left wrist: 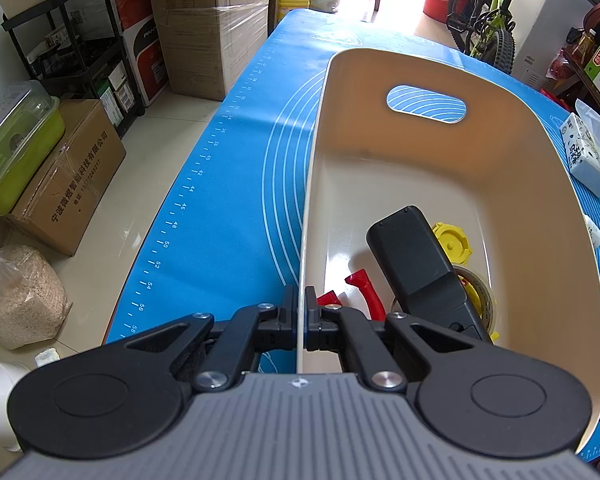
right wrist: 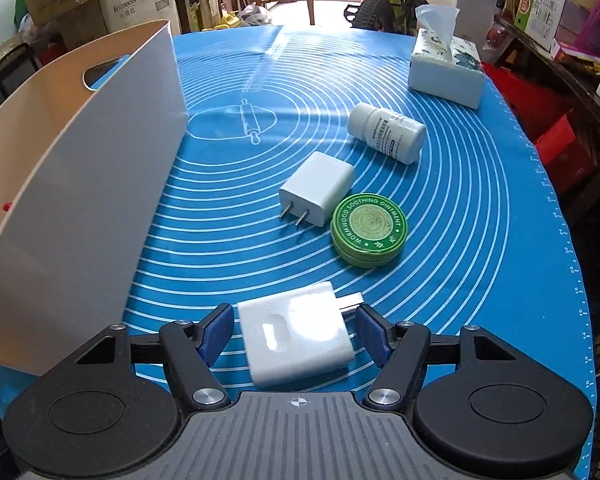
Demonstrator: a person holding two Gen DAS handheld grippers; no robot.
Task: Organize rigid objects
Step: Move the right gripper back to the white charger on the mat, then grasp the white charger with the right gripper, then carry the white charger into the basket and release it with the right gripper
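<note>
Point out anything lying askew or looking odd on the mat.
The white pill bottle lies tipped on its side rather than upright. The white charger between the right hand-held gripper's open fingers sits skewed to them. Nothing looks spilled or damaged.

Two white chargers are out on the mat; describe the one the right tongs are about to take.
On the blue mat, right of the beige bin, it is the white charger lying between the open right tongs. Unlike the smaller charger beside the green tin, its face has an oval dent.

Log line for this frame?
left gripper: shut on bin wall | right gripper: open around white charger | on mat: second charger, ointment tin, pill bottle
</note>
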